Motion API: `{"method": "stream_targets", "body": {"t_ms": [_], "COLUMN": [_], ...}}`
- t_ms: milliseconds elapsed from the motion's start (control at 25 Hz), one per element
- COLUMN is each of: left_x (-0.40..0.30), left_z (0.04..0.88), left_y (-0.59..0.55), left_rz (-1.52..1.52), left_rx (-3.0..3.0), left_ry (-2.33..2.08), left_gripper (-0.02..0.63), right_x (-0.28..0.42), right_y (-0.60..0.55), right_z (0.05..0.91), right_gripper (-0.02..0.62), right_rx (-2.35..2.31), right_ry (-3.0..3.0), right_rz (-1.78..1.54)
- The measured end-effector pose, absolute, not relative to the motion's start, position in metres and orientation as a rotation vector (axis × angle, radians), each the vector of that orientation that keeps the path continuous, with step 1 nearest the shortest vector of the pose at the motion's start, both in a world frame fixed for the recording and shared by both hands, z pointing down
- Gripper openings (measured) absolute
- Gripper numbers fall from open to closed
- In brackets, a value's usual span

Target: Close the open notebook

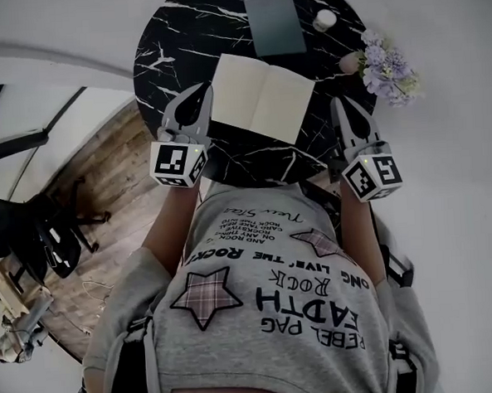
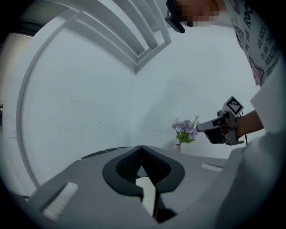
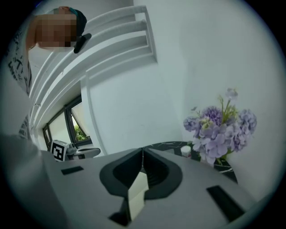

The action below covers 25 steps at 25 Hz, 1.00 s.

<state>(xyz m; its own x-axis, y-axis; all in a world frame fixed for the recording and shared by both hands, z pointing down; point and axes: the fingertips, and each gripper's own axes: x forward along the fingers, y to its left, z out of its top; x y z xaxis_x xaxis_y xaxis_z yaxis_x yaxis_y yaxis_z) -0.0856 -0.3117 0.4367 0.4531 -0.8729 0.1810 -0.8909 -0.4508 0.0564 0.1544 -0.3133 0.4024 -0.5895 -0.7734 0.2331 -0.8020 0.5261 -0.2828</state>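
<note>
The open notebook (image 1: pixel 261 95) lies flat with cream pages up in the middle of a round black marble table (image 1: pixel 170 38). My left gripper (image 1: pixel 199 88) hovers beside the notebook's left edge, its jaws shut and empty (image 2: pixel 141 147). At the notebook's right, a short gap away, my right gripper (image 1: pixel 340 103) is also shut with nothing in it (image 3: pixel 142 150). Neither gripper touches the pages. Each gripper view shows the other gripper across the table: the right gripper (image 2: pixel 214 127) and the left gripper (image 3: pixel 85 153).
A closed dark teal book (image 1: pixel 274 24) lies behind the notebook. At the back right stand a small white cup (image 1: pixel 325 19) and a vase of purple flowers (image 1: pixel 388 71), close to my right gripper. A white wall curves behind the table; wooden floor lies to the left.
</note>
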Motion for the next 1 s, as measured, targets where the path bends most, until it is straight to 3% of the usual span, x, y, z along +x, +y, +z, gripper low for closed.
{"method": "stream_targets", "body": {"t_ms": [600,640,760,1000], "left_x": [-0.054,-0.052,-0.046,-0.030], "left_z": [0.541,0.549,0.570,0.610], "left_y": [-0.327,-0.326,-0.325,-0.315], "left_rz": [0.410,0.431,0.483,0.618], "left_rx": [2.500,2.494,2.472,2.461], "left_ry": [-1.415,-1.398,-1.367,-1.285], "left_gripper": [0.010,0.011,0.011,0.011], "right_x": [0.154,0.153,0.147,0.144], "right_y": [-0.329,-0.326,-0.317,-0.306], "right_z": [0.586,0.599,0.633,0.659], "right_gripper": [0.018,0.028,0.144,0.192], "right_rx": [1.324,1.308,1.247,1.242], "right_ry": [-2.305,-2.273,-2.185,-2.054], "right_rz": [0.935,0.968,1.061,1.138]}}
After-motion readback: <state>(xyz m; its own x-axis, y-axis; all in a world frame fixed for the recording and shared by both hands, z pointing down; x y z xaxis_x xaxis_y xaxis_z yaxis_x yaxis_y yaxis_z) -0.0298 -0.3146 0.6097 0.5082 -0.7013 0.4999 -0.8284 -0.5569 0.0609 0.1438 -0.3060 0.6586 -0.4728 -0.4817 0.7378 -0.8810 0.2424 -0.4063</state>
